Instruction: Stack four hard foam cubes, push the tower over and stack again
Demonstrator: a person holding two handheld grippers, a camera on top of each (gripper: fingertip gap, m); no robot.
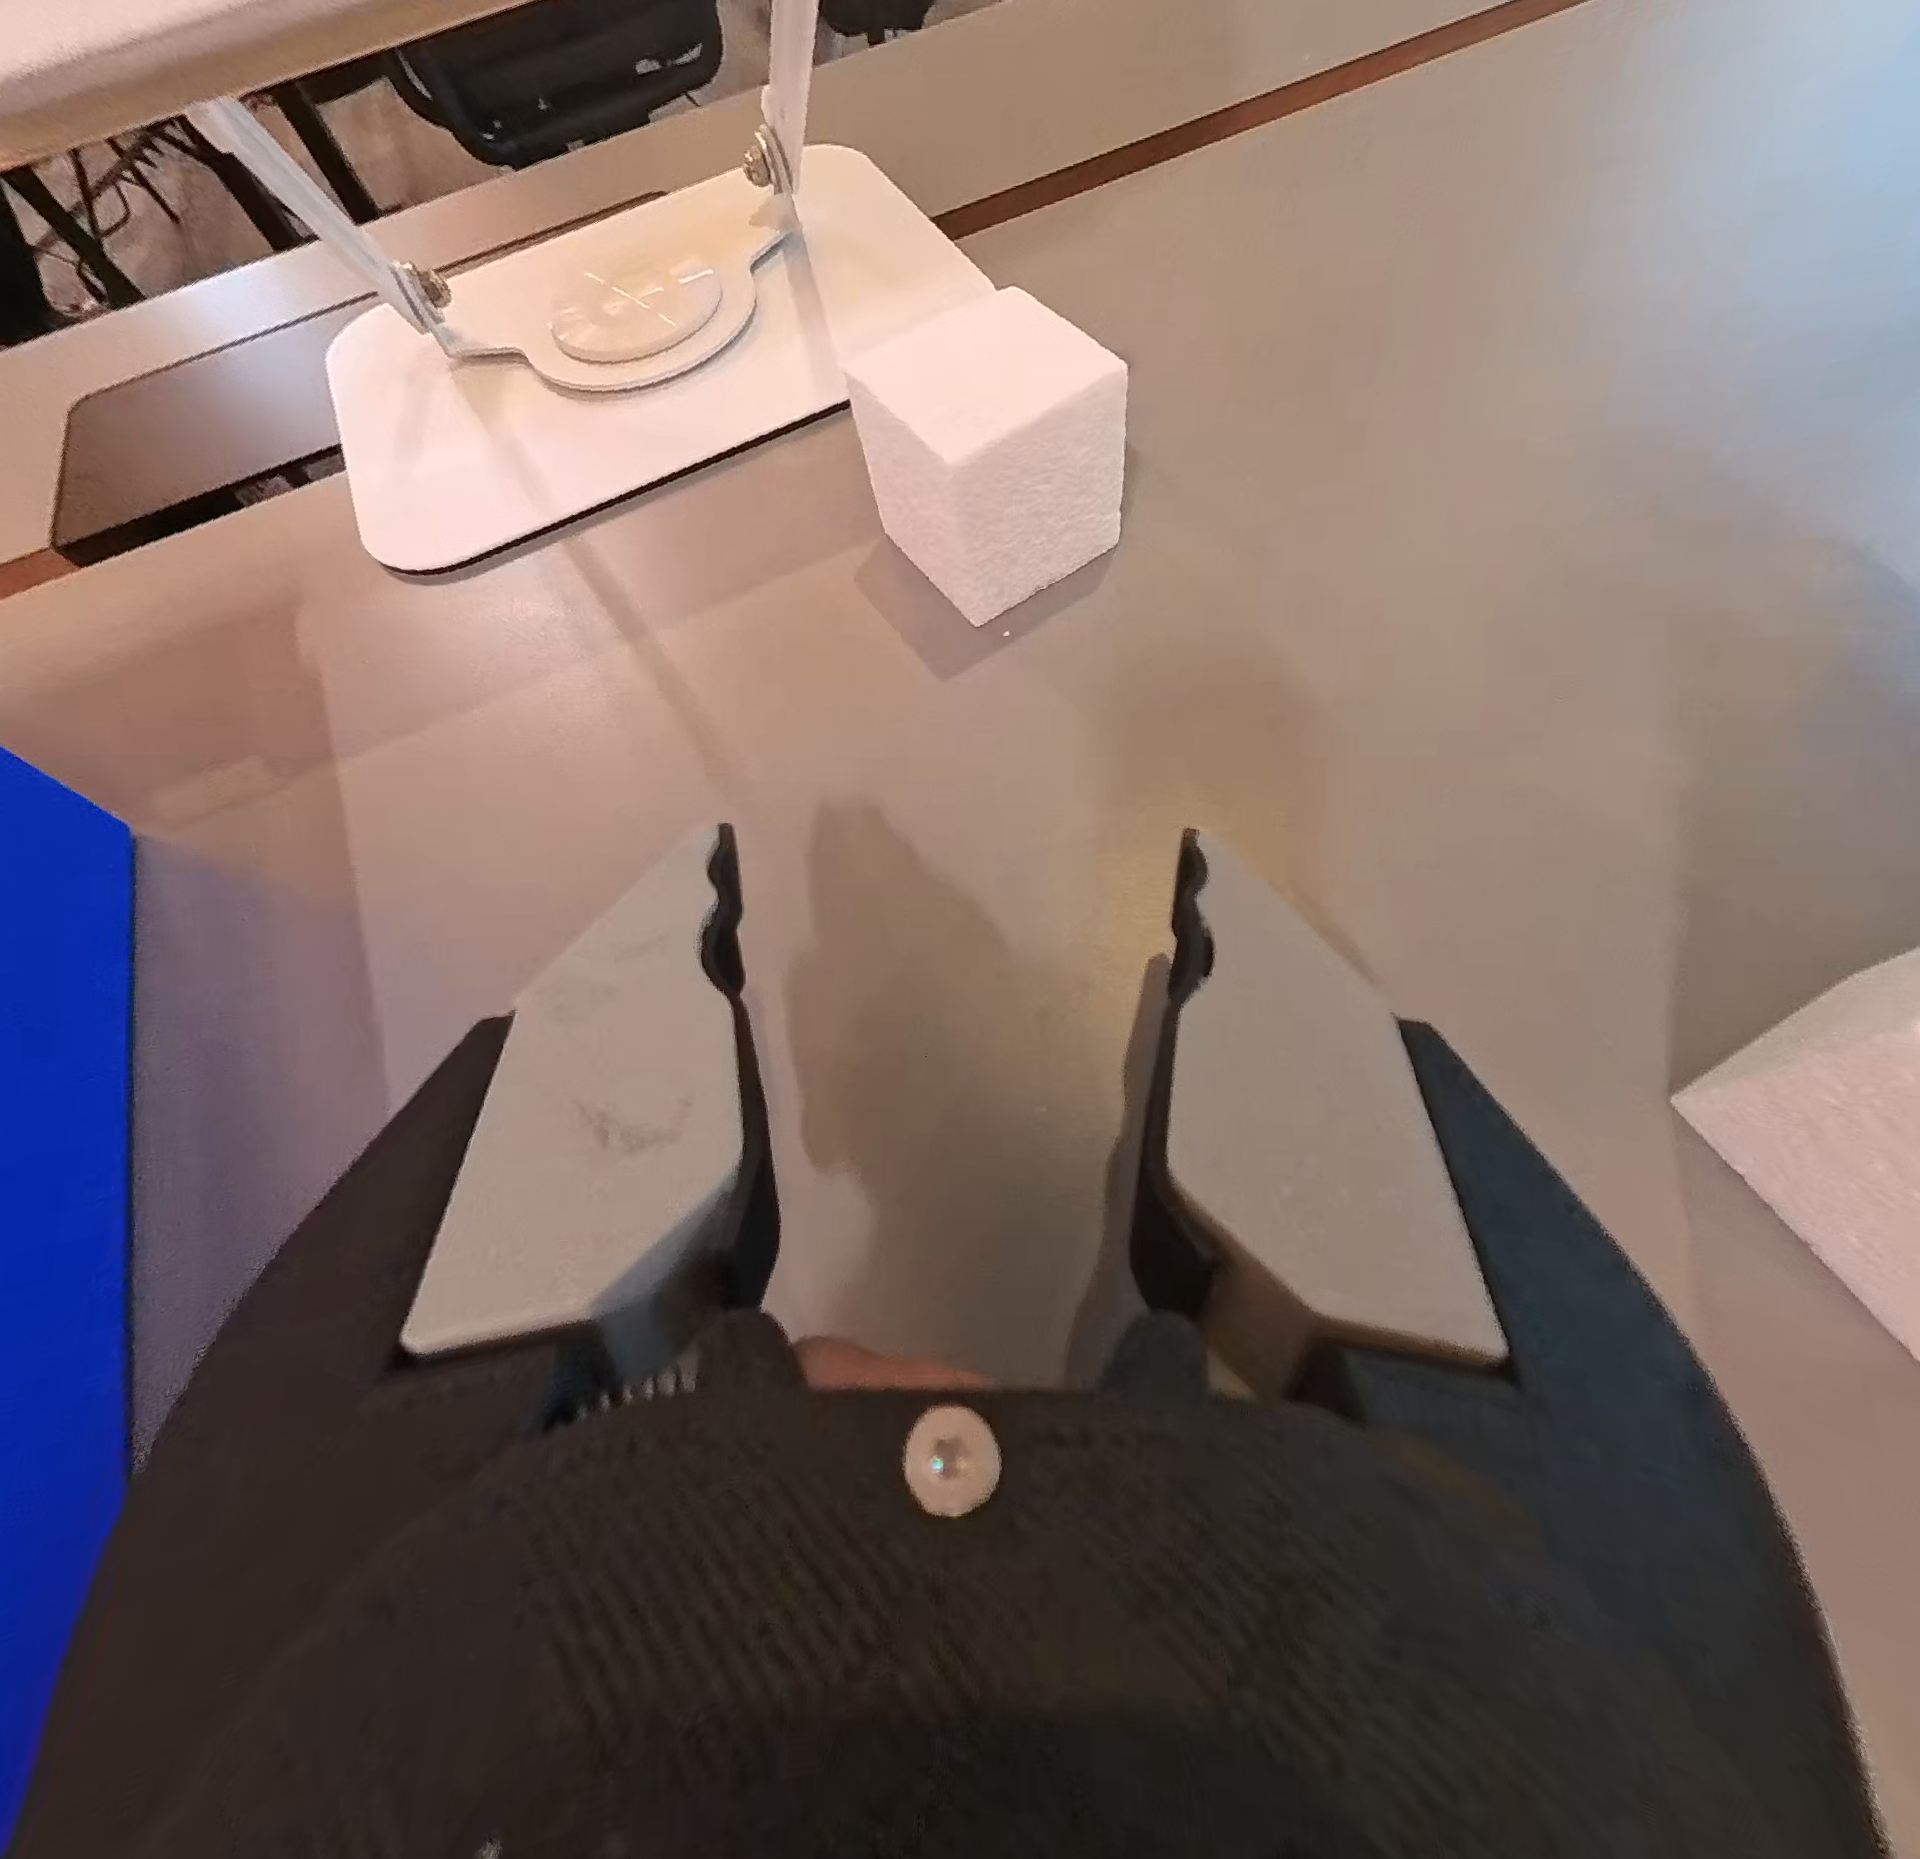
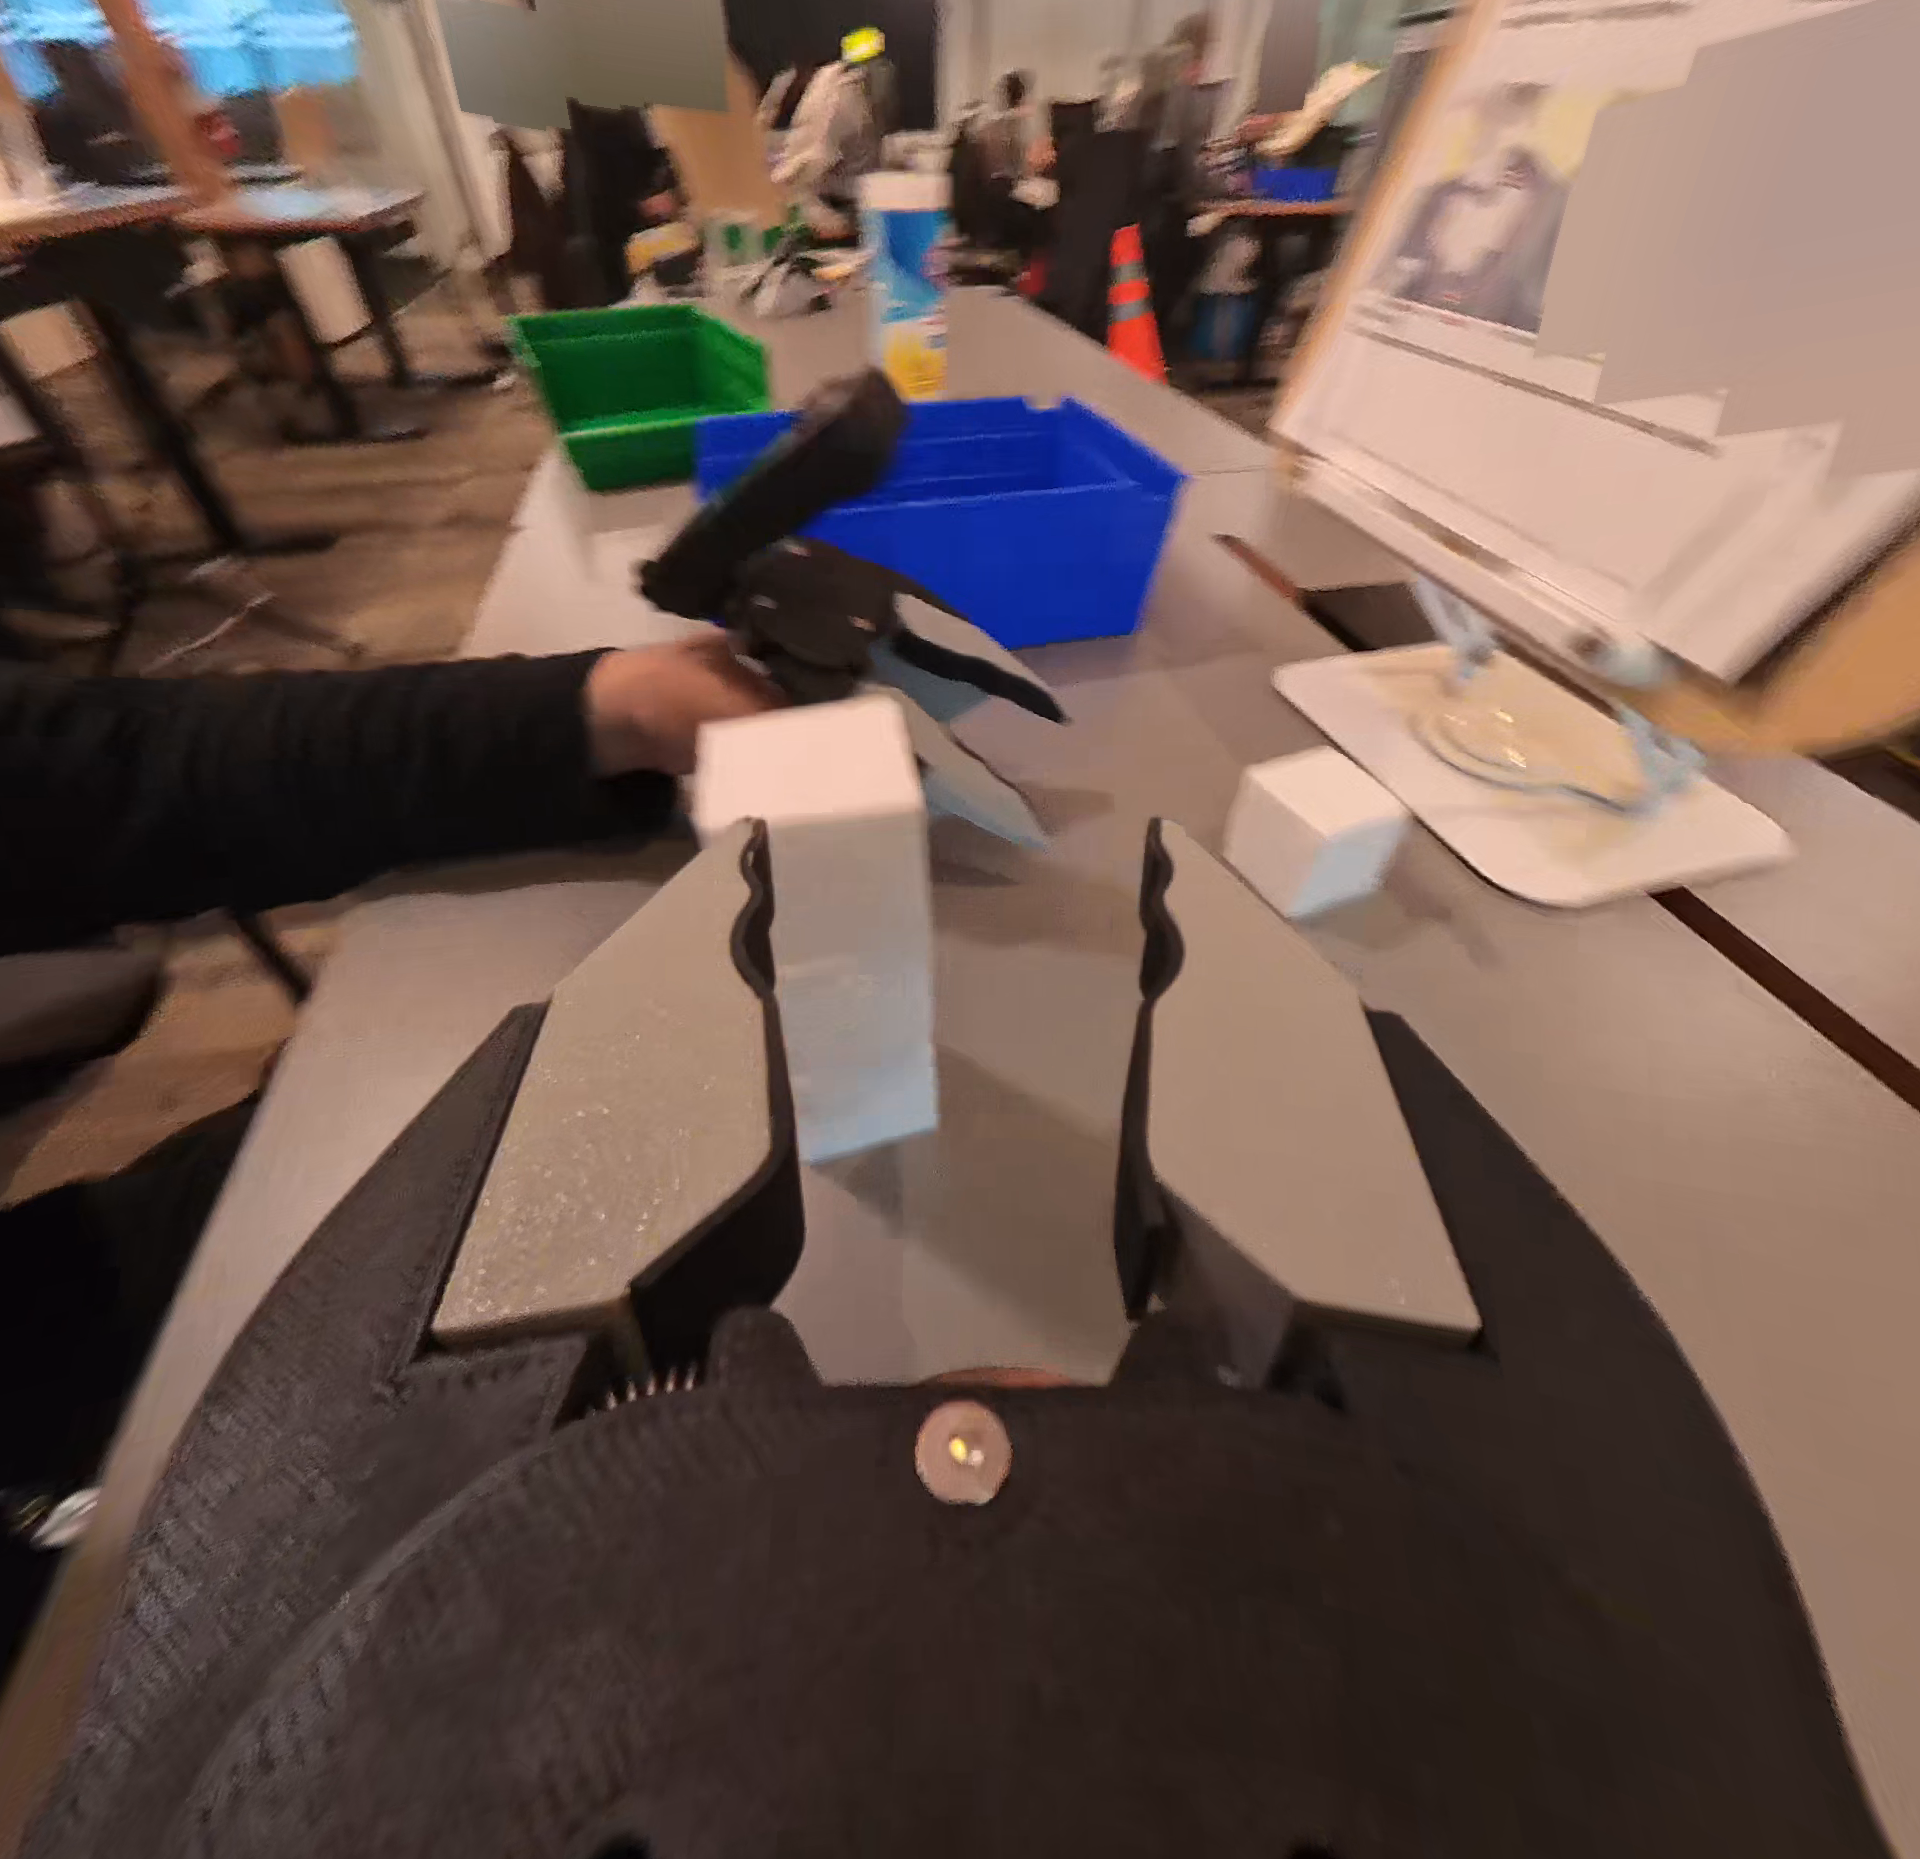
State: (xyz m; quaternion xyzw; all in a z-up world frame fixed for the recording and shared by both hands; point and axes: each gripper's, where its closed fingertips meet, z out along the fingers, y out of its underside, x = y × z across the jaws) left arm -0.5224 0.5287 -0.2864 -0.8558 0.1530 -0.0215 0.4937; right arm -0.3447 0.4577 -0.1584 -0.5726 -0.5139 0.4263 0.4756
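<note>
My left gripper (image 1: 956, 853) hangs over the grey table (image 1: 1455, 459) with its jaws wide and nothing between them. Far ahead of it, slightly right, a single white cube (image 1: 987, 448) sits on the table, touching the near right corner of a white stand base (image 1: 499, 459). At the right edge of this view I see a corner of more white foam (image 1: 1829, 1113), cut off by the frame. A blue bin (image 1: 52, 1082) fills the left edge.

My right gripper (image 2: 956, 843) also has its jaws wide and holds nothing. Just ahead of it, toward the left finger, a tower (image 2: 842, 916) of white cubes stands upright on the table; I cannot tell how many cubes are in it because of blur. The lone cube shows to the far right (image 2: 1309, 833), against the stand base (image 2: 1558, 833), well apart from the tower. Behind the tower, the left gripper (image 2: 997, 770) appears with its hand (image 2: 655, 708) and dark sleeve. Farther off stand the blue bin (image 2: 997, 521), a green bin (image 2: 644, 386) and an orange cone (image 2: 1132, 303).
</note>
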